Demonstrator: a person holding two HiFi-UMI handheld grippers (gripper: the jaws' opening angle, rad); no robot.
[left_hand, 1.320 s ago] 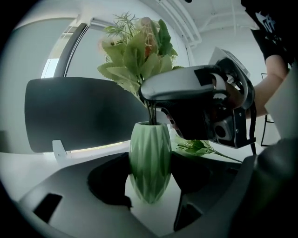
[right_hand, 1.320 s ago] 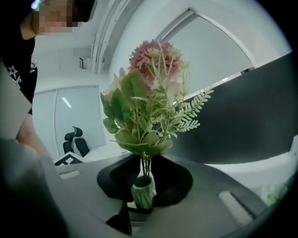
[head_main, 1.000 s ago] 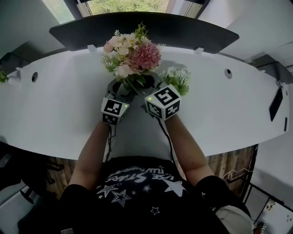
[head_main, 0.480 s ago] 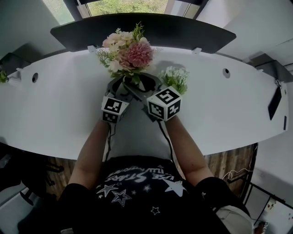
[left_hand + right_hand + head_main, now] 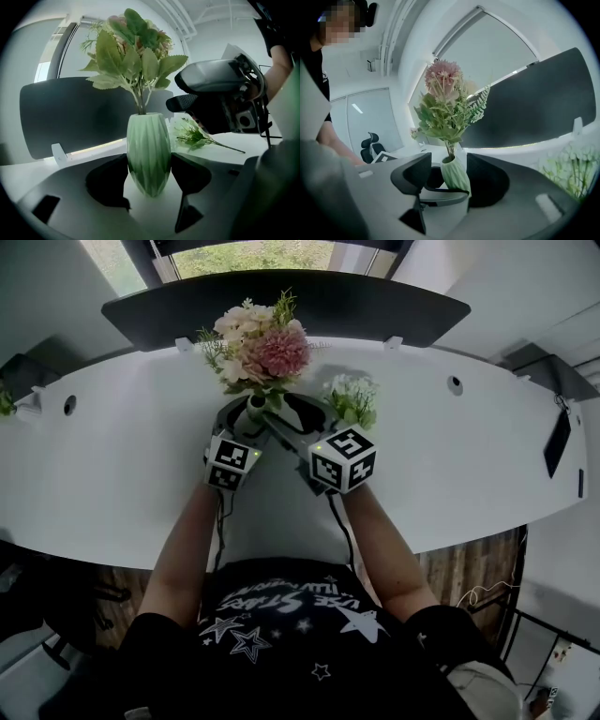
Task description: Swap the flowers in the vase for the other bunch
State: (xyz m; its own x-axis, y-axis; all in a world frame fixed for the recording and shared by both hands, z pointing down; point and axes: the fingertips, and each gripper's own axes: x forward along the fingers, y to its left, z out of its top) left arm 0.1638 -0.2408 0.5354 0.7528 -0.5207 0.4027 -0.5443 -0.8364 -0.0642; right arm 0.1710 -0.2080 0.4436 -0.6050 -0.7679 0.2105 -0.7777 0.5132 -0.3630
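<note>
At the far middle of the table point(image 5: 469, 456), just short of the dark panel point(image 5: 375, 306) along its back edge, the vase point(image 5: 147, 154) stands upright with the pink bunch point(image 5: 262, 348) in it. My left gripper point(image 5: 149, 164) has it. Both pads press the ribbed sides low on its belly, closed in as far as the vase lets them. My right gripper point(image 5: 450, 174) comes in from the right with its jaws spread wide and nothing in them. The vase and one left jaw show in the gap ahead, and the stems rise above my right pads, clear of them.

Behind the vase there is little room, because the panel is close. Overhead it is open above the flower heads. To either side the bare white top runs wide, out to a hole point(image 5: 69, 405) on the left and a second hole point(image 5: 454, 384) on the right. The near edge curves in toward me, well apart from the vase.

What crowds me is on the right. The white bunch point(image 5: 354, 399) lies flat on the table just beside the vase, close past my right gripper, its stem trailing off to the right. The two grippers sit tight together too — the right one's body hangs near the leaves.
</note>
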